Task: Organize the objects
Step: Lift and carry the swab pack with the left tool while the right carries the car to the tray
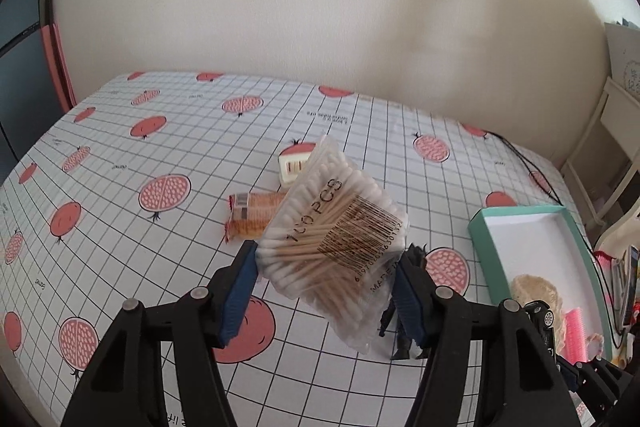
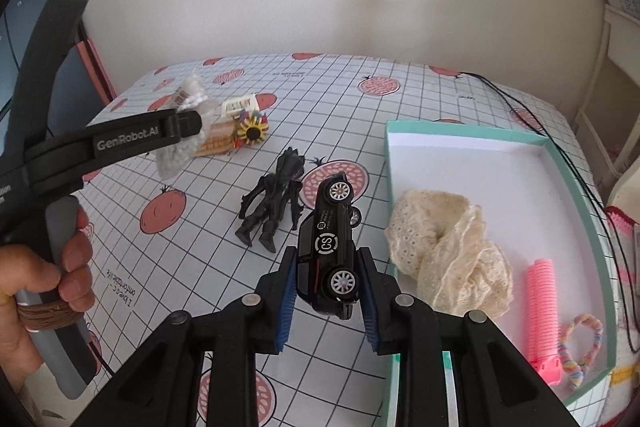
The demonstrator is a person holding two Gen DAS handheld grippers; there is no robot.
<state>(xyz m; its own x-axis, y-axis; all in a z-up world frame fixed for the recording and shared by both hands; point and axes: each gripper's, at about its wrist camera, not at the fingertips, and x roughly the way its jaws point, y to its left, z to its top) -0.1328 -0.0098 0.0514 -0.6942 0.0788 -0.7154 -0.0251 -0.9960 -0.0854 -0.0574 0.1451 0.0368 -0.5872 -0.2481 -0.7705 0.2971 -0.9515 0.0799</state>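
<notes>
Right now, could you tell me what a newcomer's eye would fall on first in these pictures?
Probably the two loads held above the fruit-print tablecloth: the left gripper clamps a clear pack of cotton swabs, and the right gripper clamps a black toy car. Next, the teal box on the right, holding cream lace and a pink hair roller.

Tablecloth (image 1: 120, 155): white, black grid lines, pink-red pomegranate motifs, whole and halved. Box (image 2: 472, 135): mint-green walls, white inside, holding cream eyelet lace (image 2: 452, 247), a bright pink ribbed roller (image 2: 542, 311) and a pastel rainbow hair tie (image 2: 580, 351). Toy car (image 2: 332, 243): black, white "CS" emblem, silver wheels; figurine (image 2: 272, 199): black; cotton swabs (image 1: 332, 247): white tips, tan sticks, clear bag with black barcode; gripper pads (image 2: 286, 307): blue.
</notes>
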